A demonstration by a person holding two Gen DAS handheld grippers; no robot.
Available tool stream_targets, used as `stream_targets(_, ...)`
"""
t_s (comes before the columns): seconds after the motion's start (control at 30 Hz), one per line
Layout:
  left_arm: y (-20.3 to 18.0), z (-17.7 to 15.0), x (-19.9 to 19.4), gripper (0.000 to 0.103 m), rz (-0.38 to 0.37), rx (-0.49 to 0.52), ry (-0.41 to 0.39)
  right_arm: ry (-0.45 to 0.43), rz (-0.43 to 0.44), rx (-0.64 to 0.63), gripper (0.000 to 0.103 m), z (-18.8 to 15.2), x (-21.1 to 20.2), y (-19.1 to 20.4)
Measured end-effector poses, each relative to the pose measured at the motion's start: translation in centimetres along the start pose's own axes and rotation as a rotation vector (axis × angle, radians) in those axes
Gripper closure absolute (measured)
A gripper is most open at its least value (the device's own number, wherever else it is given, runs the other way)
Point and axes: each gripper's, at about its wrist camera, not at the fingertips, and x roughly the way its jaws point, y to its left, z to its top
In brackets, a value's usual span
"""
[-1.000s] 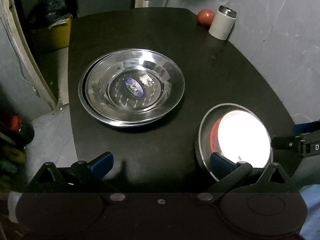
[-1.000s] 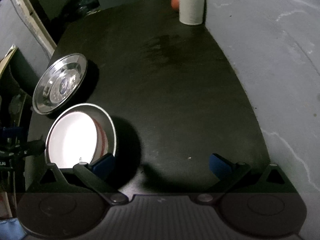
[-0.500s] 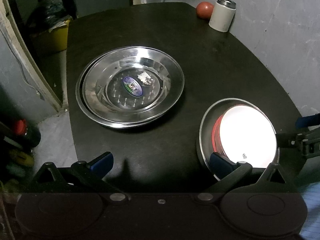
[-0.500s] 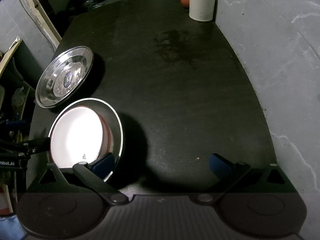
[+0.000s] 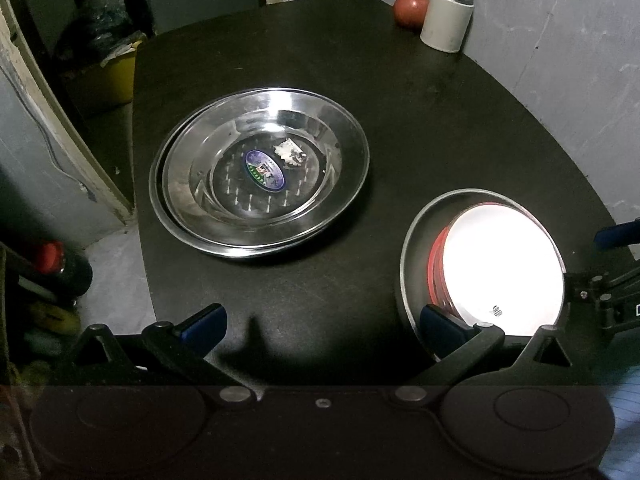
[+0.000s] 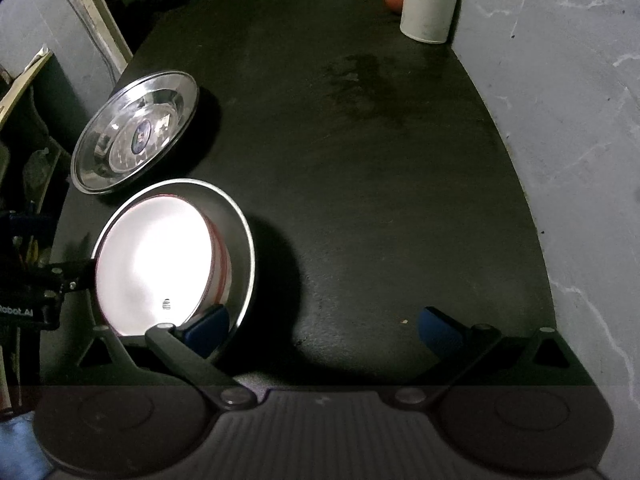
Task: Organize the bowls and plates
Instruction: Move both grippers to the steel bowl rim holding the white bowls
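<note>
Left gripper [image 5: 322,320]: jaws spread wide, holding nothing; it hangs above the near table edge.
Right gripper [image 6: 324,326]: also wide and empty, its left pad over the bowl stack's near rim.
Bowl stack [image 5: 500,268]: just ahead-right of the left gripper; a white bowl nests in a red-edged one inside a steel bowl [image 6: 240,236], likely gathered to save room.
Steel plates [image 5: 260,168]: ahead of the left gripper, two stacked, slightly offset, a sticker at centre.
Table [image 6: 380,160]: dark, otherwise bare in front of the right gripper.
Far corner: white canister [image 6: 430,4] with a red ball [image 5: 409,6] just beside it, well apart from the dishes.
Judgement: sorting looks nearly complete.
</note>
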Motion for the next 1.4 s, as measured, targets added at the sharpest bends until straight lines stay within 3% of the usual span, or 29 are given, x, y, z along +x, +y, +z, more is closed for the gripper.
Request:
stream_targets(0.5, -0.7, 0.3, 0.4, 0.001, 0.046, 0.033, 0.02, -0.012, 0.007, -0.012, 0.001, -0.1, 0.0, 0.1)
stream_targets(0.9, -0.7, 0.3, 0.5, 0.005, 0.028, 0.016, 0.026, -0.026, 0.082, -0.01, 0.023, -0.2, -0.6, 0.0)
stream_targets(1.07, -0.8, 0.3, 0.3, 0.01, 0.021, 0.017, 0.022, -0.031, 0.11, -0.01, 0.031, -0.2, -0.8, 0.1)
stream_targets(1.23, -0.6, 0.3, 0.1, 0.024, -0.018, -0.003, 0.013, -0.037, 0.132, -0.018, 0.04, -0.3, -0.9, 0.4)
stream_targets(1.4, -0.6, 0.3, 0.1, 0.026, -0.022, 0.001, 0.011, -0.027, 0.156, -0.033, 0.041, -0.3, -0.9, 0.7)
